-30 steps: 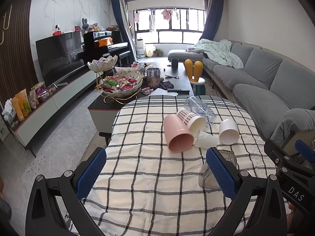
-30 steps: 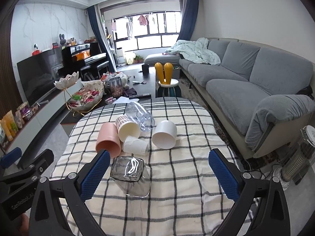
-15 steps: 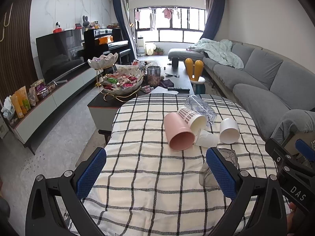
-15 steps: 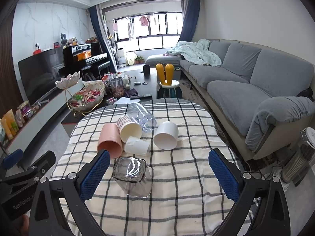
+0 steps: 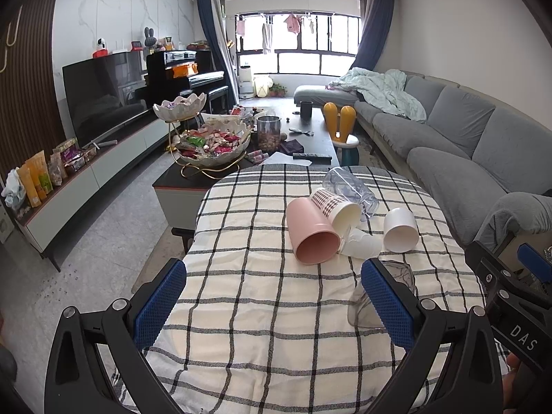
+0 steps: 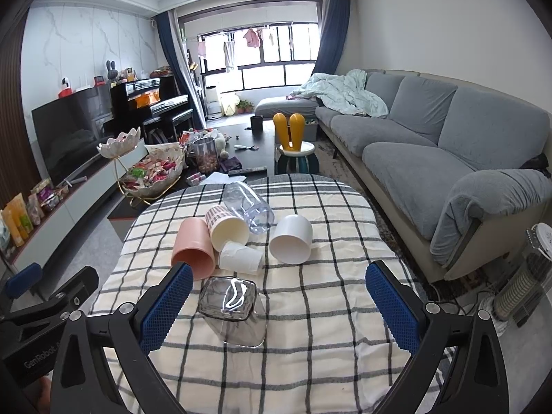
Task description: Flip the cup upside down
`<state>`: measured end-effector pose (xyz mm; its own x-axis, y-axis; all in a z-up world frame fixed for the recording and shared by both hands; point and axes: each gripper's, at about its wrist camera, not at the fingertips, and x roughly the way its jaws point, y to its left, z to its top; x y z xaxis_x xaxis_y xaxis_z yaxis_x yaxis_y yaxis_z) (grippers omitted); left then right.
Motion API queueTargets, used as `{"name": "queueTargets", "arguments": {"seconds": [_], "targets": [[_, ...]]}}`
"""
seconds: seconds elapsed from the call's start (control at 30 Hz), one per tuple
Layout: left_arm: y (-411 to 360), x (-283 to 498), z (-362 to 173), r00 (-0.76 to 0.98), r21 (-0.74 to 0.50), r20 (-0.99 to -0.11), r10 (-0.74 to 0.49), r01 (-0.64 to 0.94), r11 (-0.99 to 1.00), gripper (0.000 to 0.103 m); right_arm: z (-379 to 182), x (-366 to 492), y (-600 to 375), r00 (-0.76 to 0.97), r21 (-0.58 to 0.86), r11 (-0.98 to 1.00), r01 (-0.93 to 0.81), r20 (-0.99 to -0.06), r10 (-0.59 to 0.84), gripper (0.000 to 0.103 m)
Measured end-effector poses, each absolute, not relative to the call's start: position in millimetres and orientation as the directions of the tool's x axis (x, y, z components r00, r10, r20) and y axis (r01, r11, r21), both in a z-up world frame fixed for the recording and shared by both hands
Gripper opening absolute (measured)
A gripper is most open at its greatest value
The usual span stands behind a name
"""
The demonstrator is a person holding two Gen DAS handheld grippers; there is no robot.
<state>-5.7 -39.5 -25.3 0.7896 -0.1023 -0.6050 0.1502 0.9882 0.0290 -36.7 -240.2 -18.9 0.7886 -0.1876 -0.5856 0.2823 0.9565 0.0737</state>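
Observation:
Several cups lie on their sides on the checked tablecloth [image 6: 310,310]: a pink cup [image 6: 193,248] [image 5: 310,234], a plaid-patterned cup [image 6: 227,227] [image 5: 336,208], a small white paper cup [image 6: 239,257] [image 5: 360,246], a white cup [image 6: 291,239] [image 5: 400,229] and a clear plastic cup [image 6: 246,203] [image 5: 348,188]. A smoky clear glass [image 6: 234,308] [image 5: 365,307] stands upside down nearer me. My left gripper [image 5: 272,307] is open and empty, its right finger in front of the glass. My right gripper [image 6: 279,307] is open and empty, with the glass just inside its left finger.
The table's edge drops to the floor at the left. A dark coffee table [image 5: 310,127] with a snack bowl stand [image 5: 210,145] and jar stands beyond it. A grey sofa [image 6: 448,151] runs along the right. A small heater [image 6: 528,276] stands at the right.
Both views have drifted slightly; the cups have shifted a little in frame. No cup has moved on the table, and both grippers stay open.

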Motion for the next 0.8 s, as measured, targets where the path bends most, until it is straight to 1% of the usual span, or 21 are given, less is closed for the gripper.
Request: {"name": "queueTargets", "arguments": {"seconds": [0.8], "targets": [[-37.8, -5.9, -25.3, 0.789, 0.028, -0.605, -0.102, 0.15, 0.988, 0.103, -15.0, -36.0, -237.1, 0.788, 0.077, 0.956, 0.283, -0.587, -0.186, 0.101]]}}
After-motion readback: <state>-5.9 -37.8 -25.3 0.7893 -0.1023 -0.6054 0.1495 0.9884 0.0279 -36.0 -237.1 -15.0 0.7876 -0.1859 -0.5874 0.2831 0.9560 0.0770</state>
